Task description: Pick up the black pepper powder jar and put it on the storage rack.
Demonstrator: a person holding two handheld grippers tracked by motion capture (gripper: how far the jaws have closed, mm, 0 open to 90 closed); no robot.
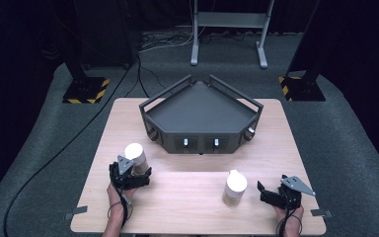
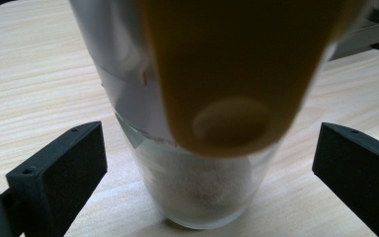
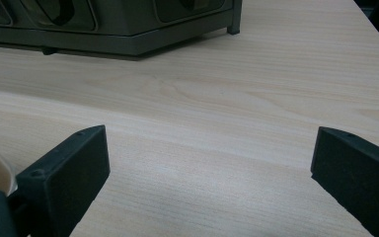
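**Straddling the glass with jaws apart**

Looking down from the high view, I have my left gripper (image 1: pixel 131 174) at a white-topped glass (image 1: pixel 137 157) on the left part of the table (image 1: pixel 192 207). In the left gripper view the glass (image 2: pixel 205 187) stands upright between my two black jaws, which are spread wide with bare wood visible on both sides of it, so they are apart and not touching it. Its lower part is clear with a pale, cloudy filling near the base; a white label wraps the upper body, and a blurred tan shape hangs close in front of the lens over it.

My right gripper (image 1: pixel 271 191) rests near the table's right front edge, jaws apart over bare wood in its own view. Just to its left stands a second white-capped container (image 1: pixel 235 188), near but not touching.

I see a table of light wood grain. Toward its far edge sits a dark grey angular tray (image 1: pixel 201 111) with raised rails and two small lit panels on its front. Around the table lies grey carpet, with black cables, stand bases striped yellow and black, and a grey metal frame at the back of a dark room.
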